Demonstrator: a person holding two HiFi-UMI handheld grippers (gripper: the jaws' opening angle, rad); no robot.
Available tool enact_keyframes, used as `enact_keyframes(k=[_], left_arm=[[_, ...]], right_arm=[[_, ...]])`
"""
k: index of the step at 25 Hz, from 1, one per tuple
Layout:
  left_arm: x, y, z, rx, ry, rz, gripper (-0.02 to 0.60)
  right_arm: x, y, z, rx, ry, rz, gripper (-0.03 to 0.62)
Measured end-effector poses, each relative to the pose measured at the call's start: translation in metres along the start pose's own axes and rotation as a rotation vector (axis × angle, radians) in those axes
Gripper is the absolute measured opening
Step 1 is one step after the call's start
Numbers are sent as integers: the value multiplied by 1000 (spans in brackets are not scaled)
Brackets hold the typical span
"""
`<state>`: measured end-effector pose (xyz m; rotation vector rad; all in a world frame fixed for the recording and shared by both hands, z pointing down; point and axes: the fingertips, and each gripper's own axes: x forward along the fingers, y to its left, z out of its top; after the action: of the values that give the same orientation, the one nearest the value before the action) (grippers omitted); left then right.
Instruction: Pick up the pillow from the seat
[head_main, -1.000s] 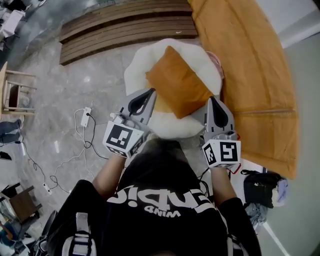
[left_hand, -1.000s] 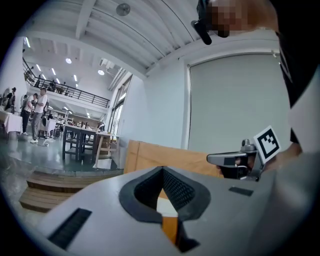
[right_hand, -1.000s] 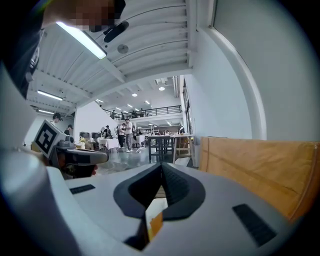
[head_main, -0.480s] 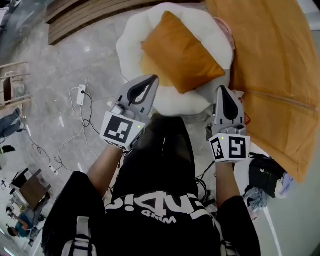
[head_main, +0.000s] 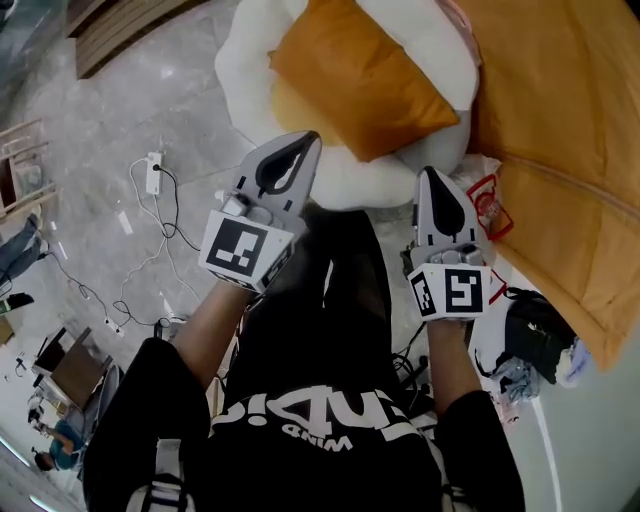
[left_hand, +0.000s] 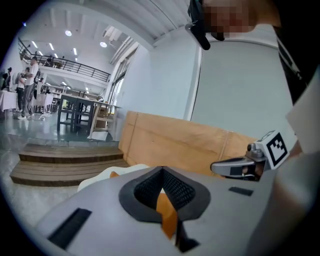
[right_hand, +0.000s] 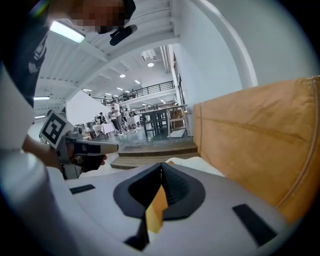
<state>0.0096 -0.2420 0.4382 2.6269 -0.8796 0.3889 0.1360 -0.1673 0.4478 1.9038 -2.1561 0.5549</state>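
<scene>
Left gripper (head_main: 308, 140) and right gripper (head_main: 432, 176) jaws both closed tight, holding nothing. Pillow (head_main: 360, 75) sits on the seat (head_main: 238, 70) just ahead of them.

The pillow (head_main: 360, 85) lies on the seat (head_main: 240, 75) at 12 o'clock. The left gripper (head_main: 310, 138) is at the seat's 7 o'clock edge and the right gripper (head_main: 430, 172) at its 5 o'clock edge. On the floor (head_main: 110, 130), a power strip (head_main: 153, 172) lies at 10 o'clock and a bag (head_main: 540, 325) at 4 o'clock.
</scene>
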Motion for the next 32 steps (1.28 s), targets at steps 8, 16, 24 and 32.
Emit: enact_keyframes(k=[8,16,24,32], left_arm=[[91,77,-37,-17,33,44,8],[195,173,-112,-63,187,122,8],[266,230,-202,-40,356,195,8],[283,247,-221,41,409,185,9]], right_arm=[[85,-49,-33,-52,45,-27,21],[176,-104,-139,-92,239,-56,21],[208,-137,-212,-73,350,-102,21],[192,-141,-243,11,370,-150,21]])
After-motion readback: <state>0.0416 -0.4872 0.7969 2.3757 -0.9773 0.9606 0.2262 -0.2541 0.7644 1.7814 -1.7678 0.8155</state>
